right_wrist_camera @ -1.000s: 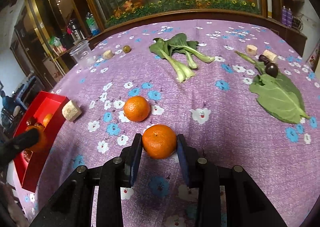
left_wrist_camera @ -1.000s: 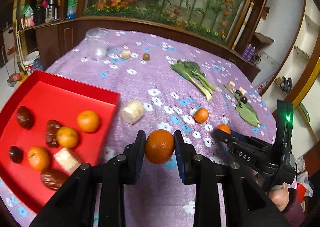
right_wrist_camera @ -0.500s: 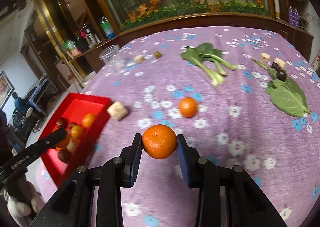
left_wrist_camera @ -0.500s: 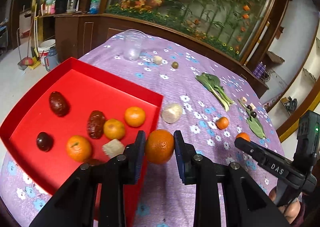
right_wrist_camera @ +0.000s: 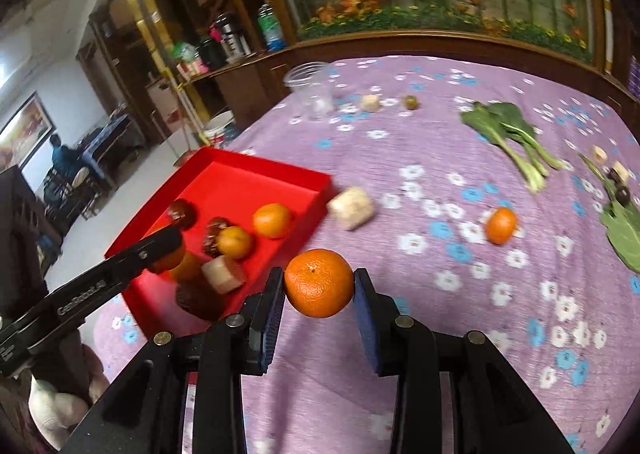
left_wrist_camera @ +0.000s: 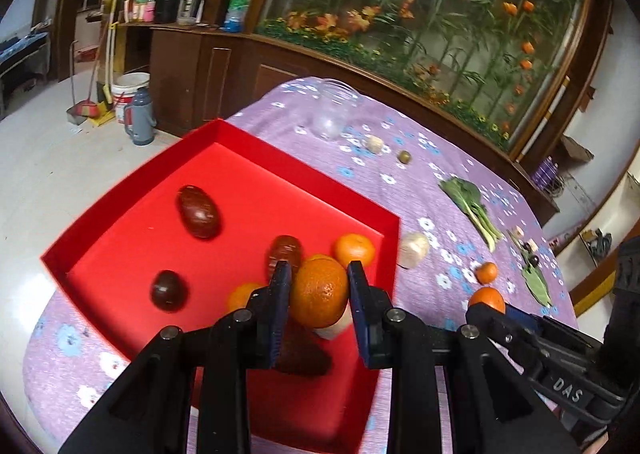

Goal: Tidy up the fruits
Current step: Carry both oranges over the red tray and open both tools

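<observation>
My left gripper [left_wrist_camera: 319,292] clamps 1 orange [left_wrist_camera: 319,293], held above the near corner of the red tray [left_wrist_camera: 120,214]. My right gripper [right_wrist_camera: 319,283] clamps a second orange [right_wrist_camera: 319,282] over the purple floral desk [right_wrist_camera: 440,314], just beside the tray's right edge. Inside the tray I see 3 oranges, dark dates and a pale cube. 1 loose orange [right_wrist_camera: 500,225] lies on the desk, well apart.
</observation>
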